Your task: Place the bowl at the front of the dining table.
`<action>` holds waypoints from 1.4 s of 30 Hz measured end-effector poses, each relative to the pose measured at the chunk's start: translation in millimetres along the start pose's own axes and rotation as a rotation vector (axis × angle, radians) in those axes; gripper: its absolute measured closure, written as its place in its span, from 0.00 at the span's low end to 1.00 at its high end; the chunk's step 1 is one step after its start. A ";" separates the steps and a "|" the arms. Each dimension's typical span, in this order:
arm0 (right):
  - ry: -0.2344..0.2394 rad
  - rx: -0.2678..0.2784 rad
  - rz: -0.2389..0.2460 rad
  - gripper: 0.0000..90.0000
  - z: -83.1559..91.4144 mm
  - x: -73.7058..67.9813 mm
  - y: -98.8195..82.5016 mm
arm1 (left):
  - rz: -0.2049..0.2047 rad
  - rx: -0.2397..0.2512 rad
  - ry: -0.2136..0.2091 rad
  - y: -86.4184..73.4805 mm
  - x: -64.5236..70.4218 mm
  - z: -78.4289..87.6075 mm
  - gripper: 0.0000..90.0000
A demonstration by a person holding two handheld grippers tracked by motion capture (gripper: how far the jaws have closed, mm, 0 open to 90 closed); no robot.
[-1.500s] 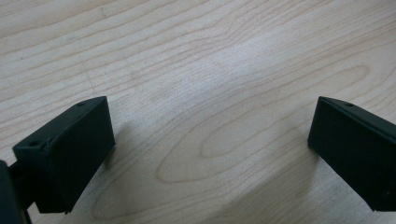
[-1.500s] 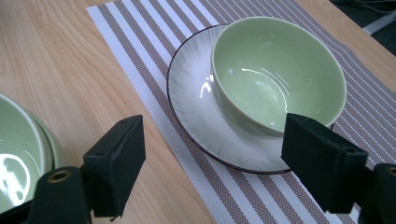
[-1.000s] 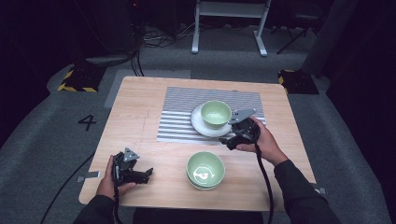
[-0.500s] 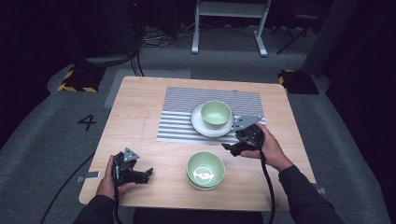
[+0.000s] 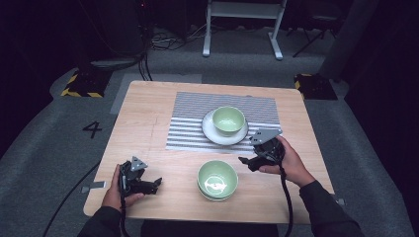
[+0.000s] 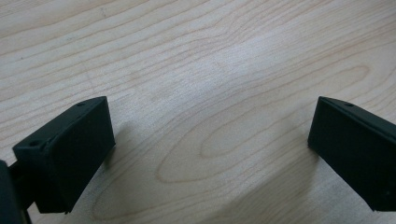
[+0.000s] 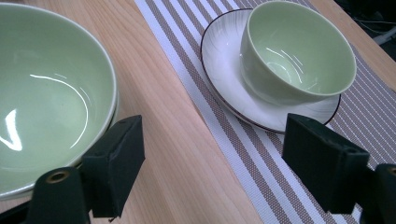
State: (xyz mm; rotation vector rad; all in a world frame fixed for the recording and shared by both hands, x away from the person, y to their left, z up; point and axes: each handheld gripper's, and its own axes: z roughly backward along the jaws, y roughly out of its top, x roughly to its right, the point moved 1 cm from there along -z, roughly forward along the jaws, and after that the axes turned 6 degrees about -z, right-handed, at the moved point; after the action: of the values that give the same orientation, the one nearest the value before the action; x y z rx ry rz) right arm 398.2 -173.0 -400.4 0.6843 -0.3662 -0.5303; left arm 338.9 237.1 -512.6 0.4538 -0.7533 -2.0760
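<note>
1. Near the bench's (image 5: 148, 123) front edge, left gripper (image 5: 154, 184) hovers low over bare wood, jaws spread wide, nothing between them
2. Right gripper (image 5: 243, 161) sits just right of the near green bowl (image 5: 218, 179), jaws wide apart and empty, held by the right hand (image 5: 289, 160)
3. Near bowl rests on bare wood, stacked in a second bowl
4. Small green cup (image 5: 229, 120) stands upright on white saucer (image 5: 212, 132), on the striped mat (image 5: 188, 123), well behind the right gripper
</note>
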 end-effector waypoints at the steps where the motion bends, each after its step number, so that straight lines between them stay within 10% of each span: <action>1: -0.002 0.001 0.003 0.23 1.3 -0.4 -2.6 | -0.001 0.000 0.000 0.0 -0.1 0.0 0.00; 42: -0.061 -0.044 0.027 0.22 12.7 -13.4 -55.9 | -0.001 0.000 0.000 0.0 0.0 0.1 0.00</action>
State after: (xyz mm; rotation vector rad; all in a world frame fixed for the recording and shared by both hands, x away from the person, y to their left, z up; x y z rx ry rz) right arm 362.3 -208.1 -431.1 0.6214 -0.4193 -0.5333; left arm 338.8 237.2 -512.6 0.4540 -0.7527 -2.0769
